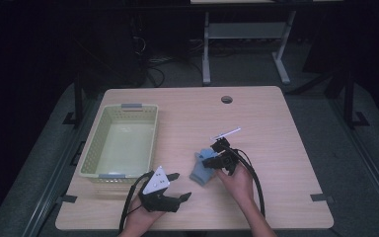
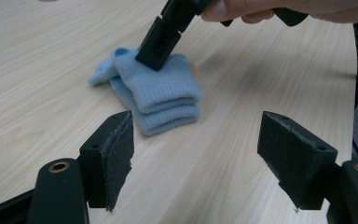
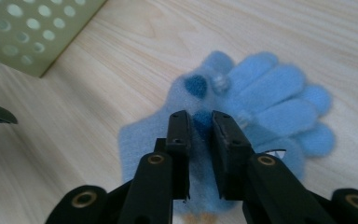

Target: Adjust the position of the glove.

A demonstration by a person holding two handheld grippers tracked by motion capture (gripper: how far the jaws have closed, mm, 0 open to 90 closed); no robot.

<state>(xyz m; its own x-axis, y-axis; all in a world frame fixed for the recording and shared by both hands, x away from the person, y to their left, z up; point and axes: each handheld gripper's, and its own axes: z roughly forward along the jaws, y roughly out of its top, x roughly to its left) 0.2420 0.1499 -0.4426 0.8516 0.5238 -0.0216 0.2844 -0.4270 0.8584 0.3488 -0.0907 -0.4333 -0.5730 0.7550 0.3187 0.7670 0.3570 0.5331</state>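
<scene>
The pale wooden bench [image 1: 276, 148] carries a light-green perforated plastic basket [image 1: 121, 143] at centre left of the high view, with nothing inside it. Right of it, near the frame's middle, lies a pair of fuzzy light-blue knitted gloves [image 1: 201, 170], not yet lifted. The right gripper [image 3: 200, 126] has its jaws nearly shut, pinching the gloves' fabric, so the pickup looks just started; carrying and dropping into the basket probably remain. The left gripper [image 1: 175, 185], lower centre, hovers with jaws wide apart, holding nothing.
</scene>
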